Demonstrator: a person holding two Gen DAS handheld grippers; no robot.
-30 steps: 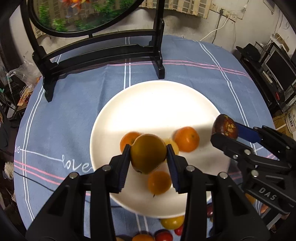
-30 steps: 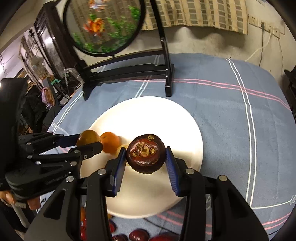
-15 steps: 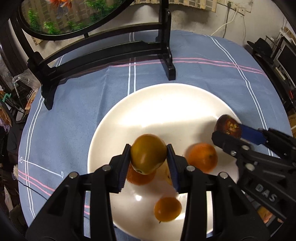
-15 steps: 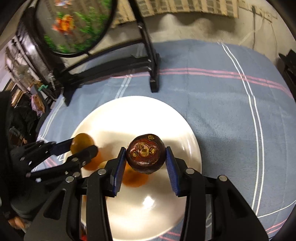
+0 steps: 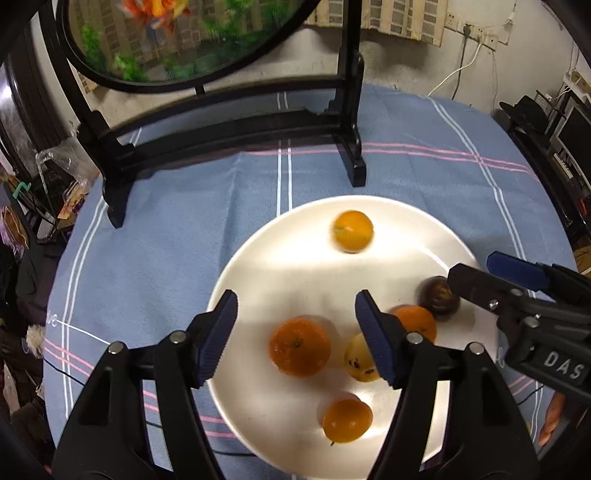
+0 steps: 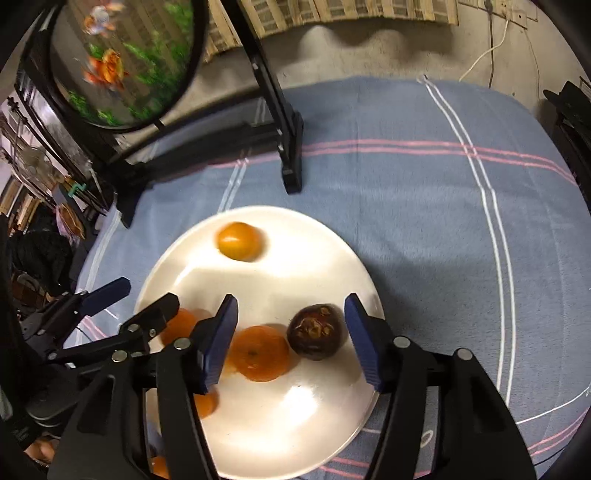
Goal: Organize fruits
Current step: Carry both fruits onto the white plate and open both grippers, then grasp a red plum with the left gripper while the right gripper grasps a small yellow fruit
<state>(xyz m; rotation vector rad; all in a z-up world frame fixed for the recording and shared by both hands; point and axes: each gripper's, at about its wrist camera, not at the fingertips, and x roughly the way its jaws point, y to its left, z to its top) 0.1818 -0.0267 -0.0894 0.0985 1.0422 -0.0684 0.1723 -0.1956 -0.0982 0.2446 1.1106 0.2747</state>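
A white plate [image 5: 280, 251] on the blue cloth holds several fruits. A yellow-orange fruit [image 5: 352, 230] lies blurred at the plate's far side, also in the right wrist view [image 6: 239, 241]. My left gripper [image 5: 295, 336] is open and empty above the plate, over an orange [image 5: 299, 347]. My right gripper [image 6: 290, 339] is open, with a dark brown mangosteen [image 6: 314, 331] lying on the plate [image 6: 258, 435] between its jaws, next to an orange [image 6: 258, 352]. The mangosteen also shows in the left wrist view [image 5: 437, 297].
A black wooden stand [image 5: 236, 133] with a round painted panel [image 5: 177, 33] stands behind the plate. The blue cloth [image 6: 424, 206] with white and pink stripes covers the round table. Furniture and cables stand around the table's edges.
Both grippers opened. The yellow-orange fruit left the left gripper and now lies at the plate's far side. The mangosteen left the right gripper and lies on the plate.
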